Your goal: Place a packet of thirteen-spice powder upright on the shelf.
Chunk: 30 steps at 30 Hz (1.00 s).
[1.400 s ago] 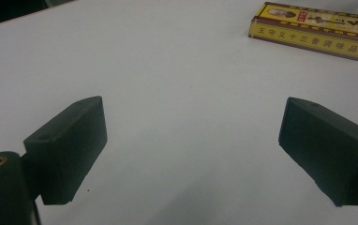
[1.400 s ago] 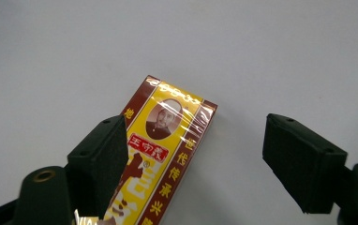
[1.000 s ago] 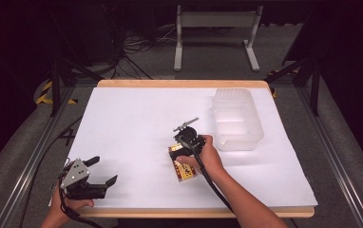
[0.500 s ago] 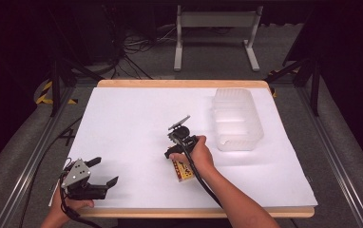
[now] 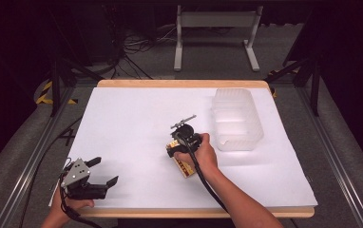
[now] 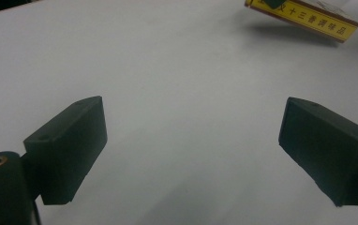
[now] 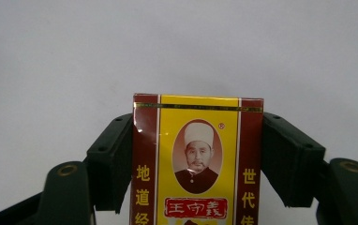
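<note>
Flat wooden-edged counter (image 5: 122,83) under a smooth white sheet (image 5: 137,118), seen from the high view. At its right, a clear ribbed plastic tub (image 5: 236,118), oblong with rounded corners, standing apart from everything else. Near the middle, right tongs (image 5: 177,149) in a hand (image 5: 201,154), clamped on a small rectangular seasoning box (image 5: 185,166), glossy yellow with dark red side bands. From the right gripper view, box (image 7: 198,164) standing upright between the two matte black jaws, both pressed flat against its red bands; oval portrait and Chinese characters legible on the film-wrapped front, details too small to read from the high view. At the near left corner, left tongs (image 5: 96,173) held low over the sheet, jaws wide apart and holding nothing. From the left gripper view, blocky black pads (image 6: 69,145) spread over bare white paper, with the box's narrow yellow edge (image 6: 308,21) lifted above its own shadow at the top right.
</note>
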Each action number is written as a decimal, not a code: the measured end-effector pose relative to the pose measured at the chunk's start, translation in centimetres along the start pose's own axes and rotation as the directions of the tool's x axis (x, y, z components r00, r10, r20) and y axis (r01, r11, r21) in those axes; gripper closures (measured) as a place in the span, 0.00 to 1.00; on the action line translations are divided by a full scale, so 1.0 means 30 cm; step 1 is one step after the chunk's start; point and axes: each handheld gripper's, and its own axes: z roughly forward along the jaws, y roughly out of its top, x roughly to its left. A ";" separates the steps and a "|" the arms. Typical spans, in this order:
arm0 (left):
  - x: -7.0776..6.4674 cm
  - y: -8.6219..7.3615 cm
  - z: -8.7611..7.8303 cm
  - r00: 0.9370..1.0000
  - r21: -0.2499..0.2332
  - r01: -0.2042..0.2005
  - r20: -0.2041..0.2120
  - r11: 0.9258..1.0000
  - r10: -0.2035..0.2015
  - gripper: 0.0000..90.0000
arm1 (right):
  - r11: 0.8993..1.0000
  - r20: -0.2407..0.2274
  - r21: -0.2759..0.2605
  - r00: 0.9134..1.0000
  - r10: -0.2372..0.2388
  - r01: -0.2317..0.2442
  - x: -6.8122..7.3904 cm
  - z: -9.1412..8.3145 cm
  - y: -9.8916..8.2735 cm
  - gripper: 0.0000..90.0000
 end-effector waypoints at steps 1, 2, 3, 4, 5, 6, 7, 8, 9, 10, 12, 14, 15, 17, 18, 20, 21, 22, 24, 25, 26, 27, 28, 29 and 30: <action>0.000 0.000 0.000 1.000 0.000 0.000 0.000 1.000 0.000 0.10 | 1.000 0.000 0.000 1.000 0.000 0.000 0.000 0.000 0.000 0.37; 0.000 0.000 0.001 1.000 0.002 0.004 -0.003 1.000 -0.004 0.10 | 1.000 -0.002 -0.016 1.000 -0.011 0.011 -0.001 -0.015 -0.002 0.37; 0.002 0.000 0.000 1.000 0.000 0.005 -0.004 1.000 -0.005 0.10 | 0.999 0.001 -0.036 1.000 -0.015 0.016 -0.002 -0.035 -0.007 0.37; 0.003 0.000 0.000 1.000 -0.002 0.005 -0.003 1.000 -0.005 0.10 | 0.999 0.002 -0.046 1.000 -0.017 0.017 -0.003 -0.045 -0.009 0.37; 0.003 0.000 -0.001 1.000 0.000 0.007 -0.002 1.000 -0.007 0.10 | 0.998 0.004 -0.061 1.000 -0.029 0.029 -0.005 -0.060 -0.014 0.37; 0.003 0.000 -0.001 1.000 0.000 0.007 -0.002 1.000 -0.007 0.10 | 0.997 0.007 -0.071 0.999 -0.036 0.036 -0.007 -0.071 -0.017 0.37; 0.003 -0.001 -0.001 1.000 0.000 0.006 -0.004 1.000 -0.006 0.10 | 0.996 0.010 -0.080 0.999 -0.043 0.044 -0.010 -0.078 -0.020 0.37; 0.003 0.000 0.000 1.000 0.001 0.008 -0.004 1.000 -0.008 0.10 | 0.995 0.013 -0.094 0.999 -0.042 0.043 -0.015 -0.090 -0.024 0.37; 0.002 0.000 0.000 1.000 0.001 0.008 -0.004 1.000 -0.008 0.10 | 0.993 0.008 -0.110 0.999 -0.039 0.040 -0.022 -0.104 -0.028 0.37; 0.003 0.000 -0.001 1.000 -0.002 0.005 -0.002 1.000 -0.005 0.10 | 0.992 0.011 -0.123 0.999 -0.037 0.038 -0.027 -0.115 -0.031 0.37; 0.003 0.000 0.000 1.000 0.000 0.005 -0.003 1.000 -0.005 0.10 | 0.986 0.018 -0.161 0.999 -0.038 0.040 -0.037 -0.136 -0.036 0.37; 0.005 -0.001 0.000 1.000 0.000 0.005 -0.003 1.000 -0.005 0.09 | 0.982 0.067 -0.186 0.997 -0.025 0.037 -0.040 -0.151 -0.035 0.37; 0.007 -0.001 0.000 1.000 -0.001 0.006 -0.001 1.000 -0.006 0.09 | 0.976 0.080 -0.210 0.996 -0.037 0.053 -0.042 -0.159 -0.034 0.37; 0.008 -0.002 0.000 1.000 -0.005 0.008 -0.002 1.000 -0.008 0.09 | 0.972 0.072 -0.228 0.997 -0.037 0.053 -0.045 -0.170 -0.032 0.37; 0.008 -0.002 -0.001 1.000 -0.009 0.012 -0.002 1.000 -0.012 0.09 | 0.969 0.073 -0.243 0.997 -0.037 0.054 -0.048 -0.175 -0.030 0.37; 0.010 -0.003 -0.003 1.000 -0.009 0.010 0.001 1.000 -0.010 0.09 | 0.962 0.075 -0.266 0.996 -0.042 0.061 -0.054 -0.186 -0.026 0.37; 0.010 -0.004 -0.003 1.000 -0.011 0.014 0.003 1.000 -0.014 0.09 | 0.959 0.079 -0.275 0.996 -0.045 0.065 -0.056 -0.192 -0.023 0.37; 0.011 -0.004 -0.002 1.000 -0.014 0.015 0.005 1.000 -0.015 0.09 | 0.954 0.078 -0.289 0.995 -0.059 0.079 -0.060 -0.198 -0.021 0.37; 0.010 -0.004 -0.002 1.000 -0.012 0.014 0.003 1.000 -0.014 0.09 | 0.946 0.101 -0.311 0.993 -0.065 0.094 -0.064 -0.212 -0.014 0.37; 0.010 -0.004 -0.002 1.000 -0.013 0.015 0.004 1.000 -0.015 0.09 | 0.942 0.104 -0.322 0.992 -0.065 0.096 -0.067 -0.219 -0.011 0.37; 0.010 -0.003 -0.002 1.000 -0.014 0.015 0.005 1.000 -0.015 0.09 | 0.937 0.099 -0.337 0.993 -0.064 0.094 -0.071 -0.226 -0.008 0.37; 0.011 -0.003 -0.002 1.000 -0.015 0.017 0.006 1.000 -0.017 0.09 | 0.935 0.104 -0.342 0.993 -0.058 0.091 -0.077 -0.234 -0.004 0.37; 0.010 -0.002 -0.002 1.000 -0.016 0.017 0.006 1.000 -0.017 0.09 | 0.931 0.110 -0.353 0.992 -0.058 0.094 -0.084 -0.241 0.002 0.37; 0.010 -0.002 -0.002 1.000 -0.019 0.017 0.007 1.000 -0.017 0.09 | 0.923 0.115 -0.370 0.991 -0.065 0.103 -0.090 -0.249 0.007 0.37; 0.009 -0.002 -0.003 1.000 -0.020 0.017 0.008 1.000 -0.017 0.09 | 0.919 0.128 -0.380 0.990 -0.061 0.106 -0.099 -0.256 0.012 0.37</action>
